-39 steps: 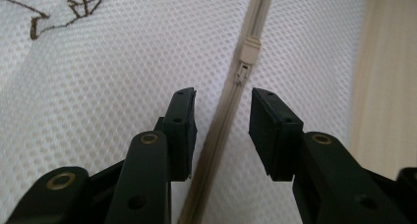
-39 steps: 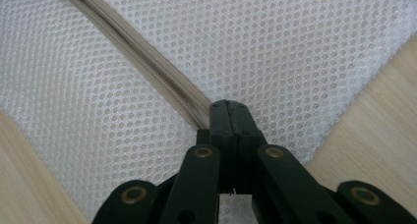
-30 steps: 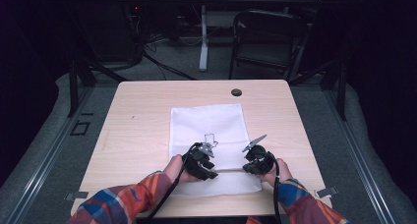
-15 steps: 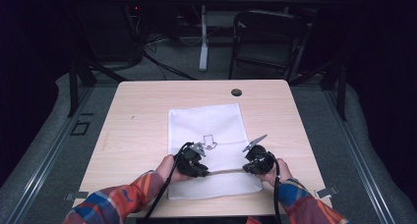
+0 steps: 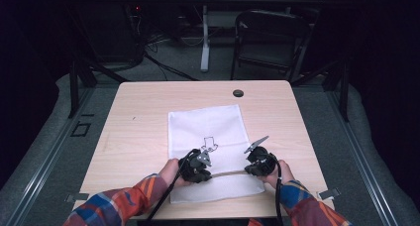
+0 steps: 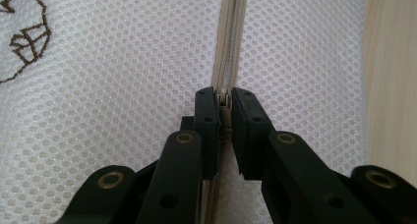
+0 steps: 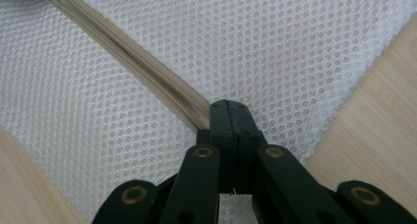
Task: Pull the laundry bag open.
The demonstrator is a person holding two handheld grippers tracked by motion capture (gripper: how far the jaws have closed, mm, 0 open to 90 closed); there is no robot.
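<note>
— On the near half of the wooden table (image 5: pixel 148 107), what is lying there?

— A white mesh bag (image 5: pixel 208 127) is lying flat, its long side running away from the person, with a small dark line drawing (image 5: pixel 210 144) near its middle. A beige zipper (image 5: pixel 227 173) is running across it close to the near end.

— What is the left gripper (image 5: pixel 196 166) doing?

— It is sitting on the zipper's left part. From the left gripper view, its jaws have just been closing, and they are now pinching the zipper's slider (image 6: pixel 223 97) between the pads, with only that narrow piece keeping them apart. The zipper tape (image 6: pixel 227 37) is running straight ahead from the jaws over the mesh, and a strip of bare table (image 6: pixel 391 76) is showing at the right edge of that view.

— And the right gripper (image 5: pixel 258 162)?

— It is resting farther right on the same zipper line, near the bag's right edge. Its jaws are standing pressed together, and the zipper (image 7: pixel 147 81) is running right into them in the right gripper view, so they are clamping the end of the tape and the mesh (image 7: pixel 275 47) there.

— Are the two grippers touching?

— No, they are standing apart, with a stretch of zipper lying between them. Both forearms, in plaid sleeves (image 5: pixel 124 206), are coming in from the near edge of the table.
</note>
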